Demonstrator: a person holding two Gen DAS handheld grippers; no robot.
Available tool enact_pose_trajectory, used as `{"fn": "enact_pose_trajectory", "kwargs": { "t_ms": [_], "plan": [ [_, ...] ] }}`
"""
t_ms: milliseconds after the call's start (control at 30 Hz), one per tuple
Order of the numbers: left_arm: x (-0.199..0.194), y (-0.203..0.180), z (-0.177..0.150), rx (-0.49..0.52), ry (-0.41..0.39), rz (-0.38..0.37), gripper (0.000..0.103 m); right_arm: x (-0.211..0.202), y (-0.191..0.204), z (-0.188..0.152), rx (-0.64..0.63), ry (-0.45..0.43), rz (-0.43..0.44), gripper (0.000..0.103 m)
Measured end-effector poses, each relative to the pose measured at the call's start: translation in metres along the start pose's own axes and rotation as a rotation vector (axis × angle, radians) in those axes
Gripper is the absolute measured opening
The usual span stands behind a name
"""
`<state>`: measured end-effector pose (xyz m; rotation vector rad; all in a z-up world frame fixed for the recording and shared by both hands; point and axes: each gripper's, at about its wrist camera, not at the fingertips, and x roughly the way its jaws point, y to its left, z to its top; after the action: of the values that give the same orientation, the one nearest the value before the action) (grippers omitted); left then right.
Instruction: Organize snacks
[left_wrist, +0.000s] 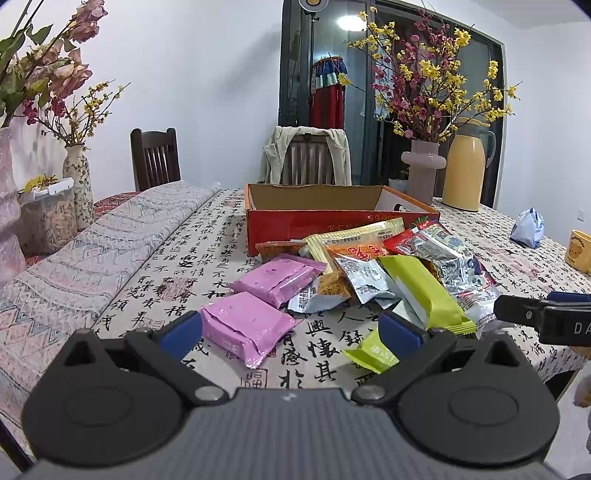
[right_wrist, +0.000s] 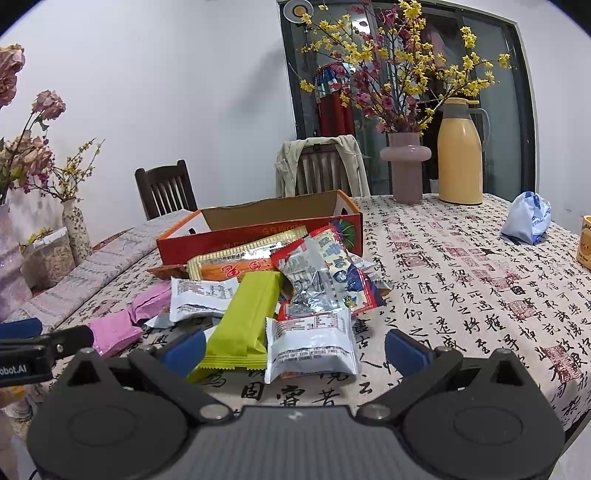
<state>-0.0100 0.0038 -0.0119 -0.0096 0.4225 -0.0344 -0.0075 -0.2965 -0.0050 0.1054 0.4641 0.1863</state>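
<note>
None of the snack packets (left_wrist: 369, 273) visibly lies in the red cardboard box (left_wrist: 332, 218); all sit heaped on the desk (right_wrist: 461, 295) before it, left gripper (left_wrist: 291, 332) and right gripper (right_wrist: 295, 349) hovering, fingers spread, empty.

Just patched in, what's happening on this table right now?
A person holds a gripper in each hand over a pile of snack packets in front of an open red cardboard box, which looks empty from these angles. The left gripper is open, its fingers either side of the nearer pink packet. The right gripper is open too, around the near ends of a green bar and a white packet. Neither grips anything.
</note>
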Motion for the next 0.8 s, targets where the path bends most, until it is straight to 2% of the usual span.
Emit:
{"fn": "enact_pose_trajectory", "kwargs": {
  "t_ms": [433,633,733,800],
  "plan": [
    [0.002,0.002,0.0,-0.012,0.008,0.0,0.103,0.001,-0.002,-0.003,0.002,0.007,-0.003,0.103],
    [0.008,0.01,0.002,-0.036,0.025,0.019,0.103,0.012,-0.012,-0.003,0.012,0.018,-0.053,0.103],
    [0.011,0.014,0.003,-0.047,0.035,0.028,0.103,0.02,-0.015,-0.001,0.009,0.024,-0.069,0.096],
    [0.013,0.016,0.003,-0.05,0.04,0.031,0.103,0.026,-0.016,0.0,-0.003,0.03,-0.07,0.088]
  ]
}}
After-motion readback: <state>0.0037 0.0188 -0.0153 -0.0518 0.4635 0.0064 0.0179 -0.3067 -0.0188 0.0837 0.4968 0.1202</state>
